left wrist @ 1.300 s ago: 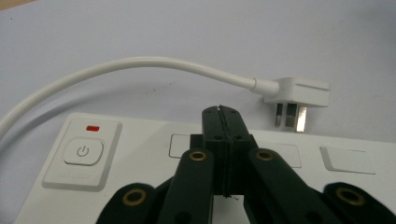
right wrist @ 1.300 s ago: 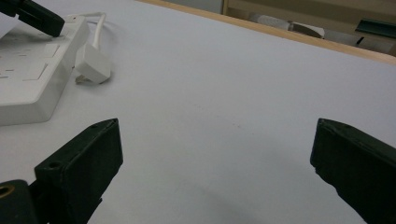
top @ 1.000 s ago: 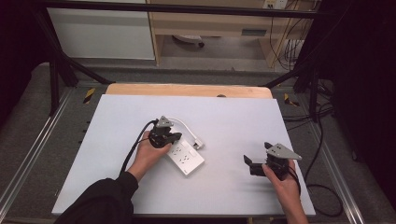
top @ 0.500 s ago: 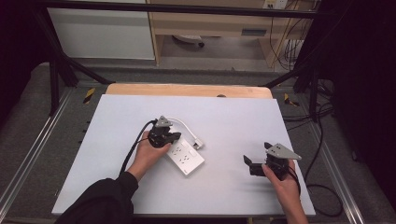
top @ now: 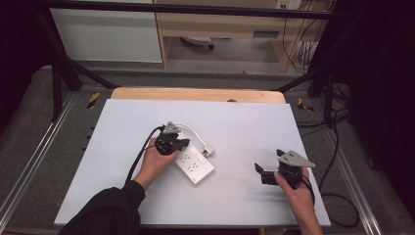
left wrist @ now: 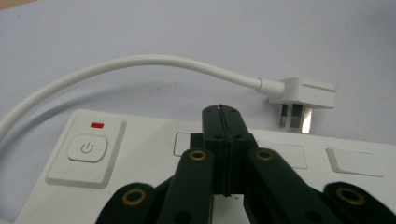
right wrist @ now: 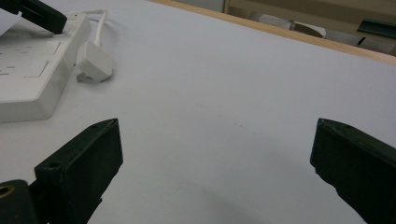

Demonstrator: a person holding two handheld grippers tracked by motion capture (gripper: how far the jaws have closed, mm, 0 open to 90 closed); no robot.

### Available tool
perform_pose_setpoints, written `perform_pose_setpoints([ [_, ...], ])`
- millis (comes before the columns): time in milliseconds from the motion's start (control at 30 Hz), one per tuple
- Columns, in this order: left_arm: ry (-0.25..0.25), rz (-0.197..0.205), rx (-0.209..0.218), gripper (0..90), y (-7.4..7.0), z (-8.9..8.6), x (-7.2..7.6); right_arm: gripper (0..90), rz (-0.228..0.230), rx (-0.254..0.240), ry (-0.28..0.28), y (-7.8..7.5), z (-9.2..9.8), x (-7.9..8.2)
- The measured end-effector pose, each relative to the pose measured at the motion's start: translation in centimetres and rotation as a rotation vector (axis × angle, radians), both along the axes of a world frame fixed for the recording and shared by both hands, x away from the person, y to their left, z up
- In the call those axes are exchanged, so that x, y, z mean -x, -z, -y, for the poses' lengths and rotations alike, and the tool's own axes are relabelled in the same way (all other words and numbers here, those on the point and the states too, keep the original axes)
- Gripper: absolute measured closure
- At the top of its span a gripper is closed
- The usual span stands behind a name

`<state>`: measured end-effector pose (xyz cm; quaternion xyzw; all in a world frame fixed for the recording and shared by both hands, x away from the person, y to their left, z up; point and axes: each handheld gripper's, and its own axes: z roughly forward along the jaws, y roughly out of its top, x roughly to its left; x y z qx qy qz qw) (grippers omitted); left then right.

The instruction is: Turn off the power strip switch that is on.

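Power strip [left wrist: 140,154] ends and cord [left wrist: 116,70] start beyond frame edges

Power strip [top: 194,165]: white, plain; pale grey socket shutters; small red indicator [left wrist: 97,125] above white power button [left wrist: 87,149] with grey symbol. Cord [left wrist: 140,65] and plug [left wrist: 306,91]: white, plug pins silver. Left hand-held gripper [top: 182,143]: black, brass-coloured rivets, grey three-cornered plate on top. Right hand-held gripper [top: 261,173], at 4 o'clock on tabletop: black, grey plate. Tabletop [top: 235,122]: plain pale bluish-white sheet, light wood strip along 12 o'clock edge. Sleeve [top: 105,213] at 7 o'clock: black.
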<state>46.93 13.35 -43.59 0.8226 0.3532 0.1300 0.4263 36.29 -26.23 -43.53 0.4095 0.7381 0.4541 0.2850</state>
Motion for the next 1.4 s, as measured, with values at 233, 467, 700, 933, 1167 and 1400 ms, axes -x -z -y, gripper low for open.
perform_pose_setpoints([
  [233,-0.008,0.019,-0.007,90.0,0.07,0.14,0.25,2.8,0.003,0.003,-0.004,-0.06,-0.03,0.01],
  [467,-0.008,0.02,-0.013,90.0,0.06,0.16,0.29,2.8,-0.005,0.002,-0.001,0.08,-0.01,-0.02],
  [700,-0.01,0.019,-0.013,90.0,0.05,0.17,0.31,2.8,-0.006,0.004,0.001,0.06,-0.11,0.05],
  [933,-0.01,0.019,-0.011,90.0,0.06,0.17,0.31,2.8,-0.011,0.005,0.001,0.14,-0.12,-0.02],
  [1167,-0.011,0.027,-0.019,90.0,0.09,0.24,0.41,2.8,-0.009,0.002,0.002,0.12,-0.05,0.01],
  [1400,0.008,0.039,-0.036,90.0,0.21,0.83,0.8,2.8,-0.007,0.005,0.0,0.13,-0.05,-0.02],
])
